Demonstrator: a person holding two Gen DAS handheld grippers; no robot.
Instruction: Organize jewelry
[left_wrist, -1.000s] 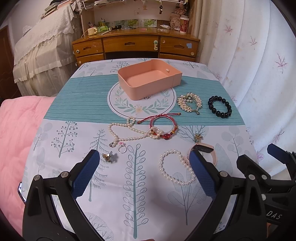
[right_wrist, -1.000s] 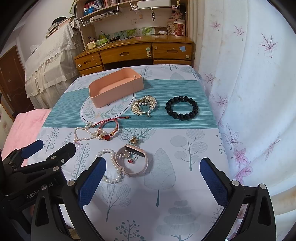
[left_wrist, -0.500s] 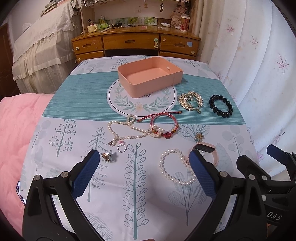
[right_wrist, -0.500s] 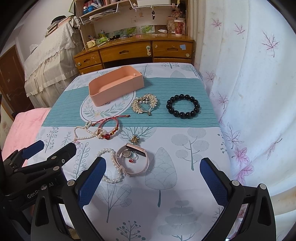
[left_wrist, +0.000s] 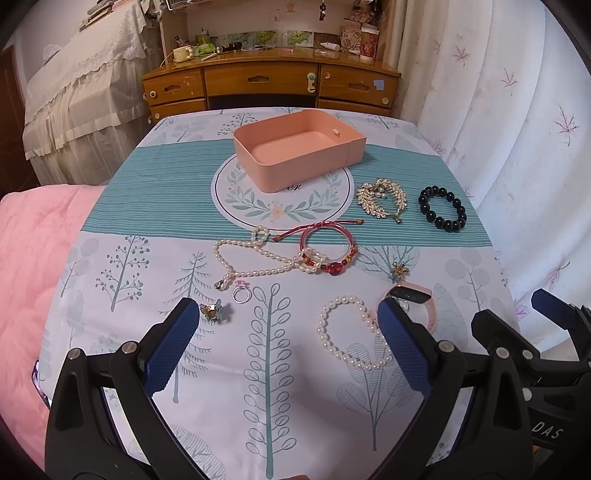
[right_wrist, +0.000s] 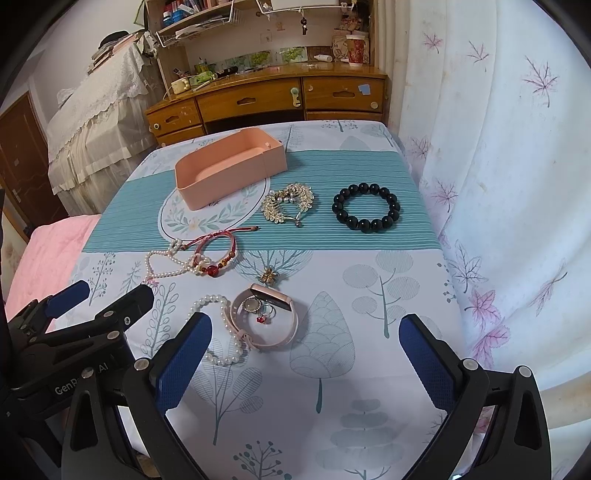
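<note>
Left wrist view: your left claw (left_wrist: 286, 332) is spread wide and empty above the near part of the desk (left_wrist: 155, 192), with its tree-print cloth. Far ahead of it, well apart, sits the pink box (left_wrist: 295, 149), nothing inside it. Ahead and right of the claw lie the black bead bracelet (left_wrist: 442, 209) and, just left of that, the gold leaf brooch (left_wrist: 382, 198). Closer in, straight ahead, the long pearl string (left_wrist: 255, 258) touches the red cord bracelet (left_wrist: 328, 245). The small pearl bracelet (left_wrist: 351, 332) lies beside the claw's right finger, touching the pink watch (left_wrist: 417, 301). A silver ring (left_wrist: 242, 293) sits near the left finger.

In the right wrist view, your right claw (right_wrist: 304, 360) is also wide open and empty, the watch just ahead-left of it.
</note>
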